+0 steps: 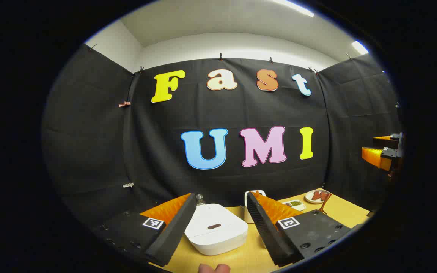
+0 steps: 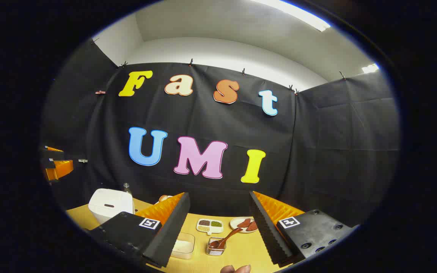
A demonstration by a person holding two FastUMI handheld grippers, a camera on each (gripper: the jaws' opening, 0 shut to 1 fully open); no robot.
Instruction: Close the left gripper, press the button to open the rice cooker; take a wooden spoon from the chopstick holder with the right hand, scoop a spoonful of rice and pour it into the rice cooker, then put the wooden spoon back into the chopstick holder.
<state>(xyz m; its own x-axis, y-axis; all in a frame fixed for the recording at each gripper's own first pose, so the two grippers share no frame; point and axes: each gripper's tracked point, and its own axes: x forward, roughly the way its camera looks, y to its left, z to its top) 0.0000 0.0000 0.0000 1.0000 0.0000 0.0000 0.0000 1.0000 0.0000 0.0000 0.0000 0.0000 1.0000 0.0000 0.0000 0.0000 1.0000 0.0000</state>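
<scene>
Rice cooker: the white rice cooker (image 1: 216, 233) sits lid-down on the yellow table (image 1: 349, 212), straight ahead between the left gripper's fingers; the right gripper view has it off to the left (image 2: 111, 204), at the table's far left end.
Wooden spoon: in the right gripper view the wooden spoon (image 2: 226, 239) leans out of a small clear holder (image 2: 215, 247) near the front edge; the left gripper view catches just its handle (image 1: 325, 201) poking up at the right.
Rice box: a clear container (image 2: 183, 245) with pale contents, just left of the holder.
Dishes: a divided tray (image 2: 209, 226) and a round plate (image 2: 242, 224) farther back.
Left gripper: the left gripper (image 1: 222, 227) hangs above the table, fingers spread wide, nothing between them; it also peeks in at the right gripper view's left edge (image 2: 57, 167).
Right gripper: the right gripper (image 2: 218, 231) is likewise spread and empty, above the dishes; seen at the far right in the left gripper view (image 1: 383, 153).
Hands: a fingertip (image 1: 213, 268) shows at the bottom of the left gripper view.
</scene>
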